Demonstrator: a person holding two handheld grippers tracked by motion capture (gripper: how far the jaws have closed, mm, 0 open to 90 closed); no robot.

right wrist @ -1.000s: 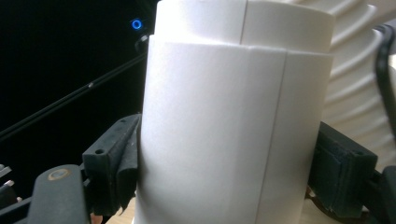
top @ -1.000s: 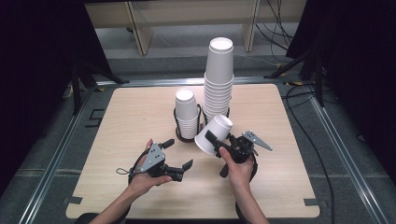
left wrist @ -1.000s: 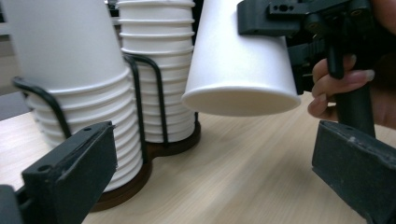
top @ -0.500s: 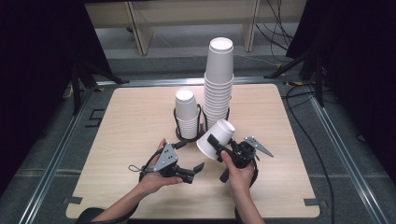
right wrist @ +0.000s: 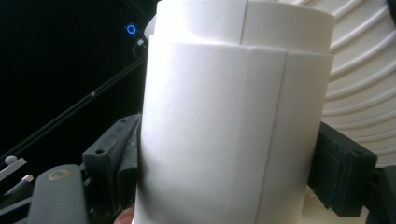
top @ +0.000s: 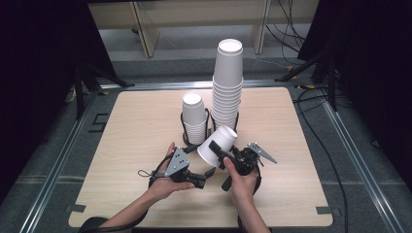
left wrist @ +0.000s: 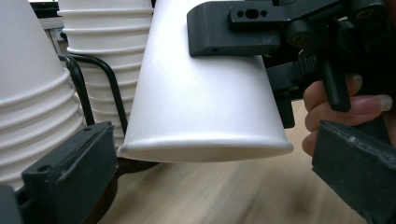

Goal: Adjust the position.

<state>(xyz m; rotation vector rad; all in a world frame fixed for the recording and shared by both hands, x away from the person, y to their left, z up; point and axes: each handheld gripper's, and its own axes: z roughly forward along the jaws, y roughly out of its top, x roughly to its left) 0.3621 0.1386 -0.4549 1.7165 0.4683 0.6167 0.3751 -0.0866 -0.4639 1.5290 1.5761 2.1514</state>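
A single white paper cup (top: 217, 144) hangs tilted above the table, rim toward the lower left, with my right gripper (top: 219, 148) shut on its side. In the right gripper view the cup (right wrist: 233, 121) sits squeezed between both pads (right wrist: 116, 154). My left gripper (top: 200, 162) is just left of the cup, open, its jaws on either side of the rim. The left gripper view has that rim (left wrist: 205, 151) between my wide-apart jaws without touching them. Behind stand a short cup stack (top: 194, 119) and a tall cup stack (top: 228, 85), each upside down in a black wire holder (top: 184, 131).
The light wooden table (top: 136, 121) has metal rails (top: 63, 145) along its edges and dark floor beyond. Cables (top: 316, 141) run along the right side. Both forearms come in from the bottom edge.
My left gripper has moved right, up to the rim of the held cup. The right gripper and its cup have stayed almost in place.
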